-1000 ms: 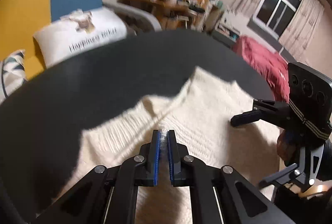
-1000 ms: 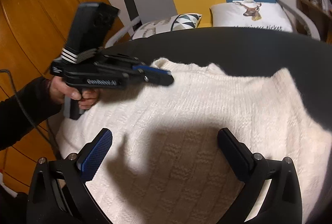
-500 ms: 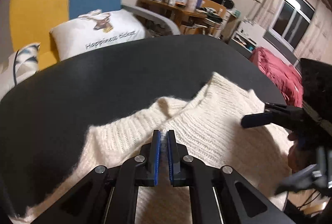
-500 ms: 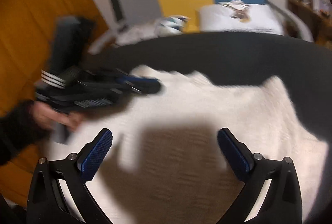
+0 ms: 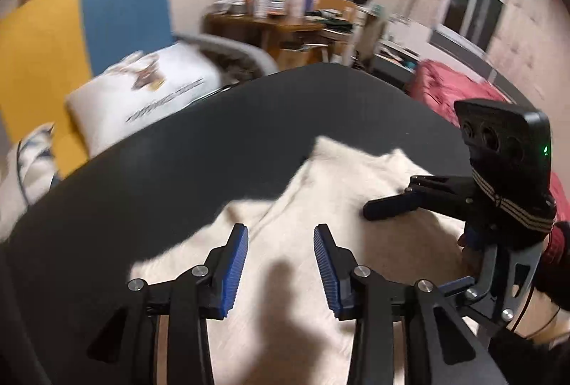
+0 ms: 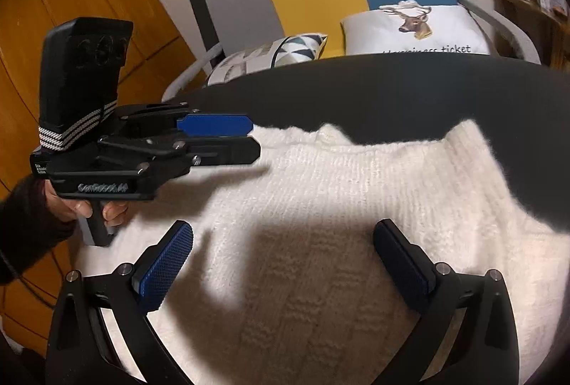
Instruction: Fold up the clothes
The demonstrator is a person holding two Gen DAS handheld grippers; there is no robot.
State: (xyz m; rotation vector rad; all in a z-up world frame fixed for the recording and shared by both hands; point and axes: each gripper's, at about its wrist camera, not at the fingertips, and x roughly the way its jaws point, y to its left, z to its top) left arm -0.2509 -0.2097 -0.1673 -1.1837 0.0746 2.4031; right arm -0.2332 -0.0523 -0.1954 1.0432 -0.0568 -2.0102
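**A:** What does the left wrist view show?

**B:** The left gripper [image 5: 280, 253] hangs just over a cream knitted sweater [image 5: 320, 242], its blue-padded fingers parted with nothing between them. The sweater lies spread on a dark round table [image 5: 178, 171]. One layer seems to lie over another, with a diagonal edge running up and away from the fingers. At right, the right gripper [image 5: 388, 208] reaches in low over the sweater, gripped by a hand [image 5: 470, 242] in a dark sleeve.

**A:** Why held like that?

**B:** My guess: both tools hover close so they can pinch an edge or press the fabric flat. It fits either just having let go or being about to grab.

**A:** And the right wrist view?

**B:** The right gripper [image 6: 283, 258] is spread wide and empty above the sweater's [image 6: 356, 206] middle. The left gripper [image 6: 231, 142] points in from the left near the far edge, fingers apart. Behind the table [image 6: 392, 89] a sofa holds a deer-print cushion [image 6: 413, 25].

**A:** Any containers?

**B:** None visible; no basket or box.
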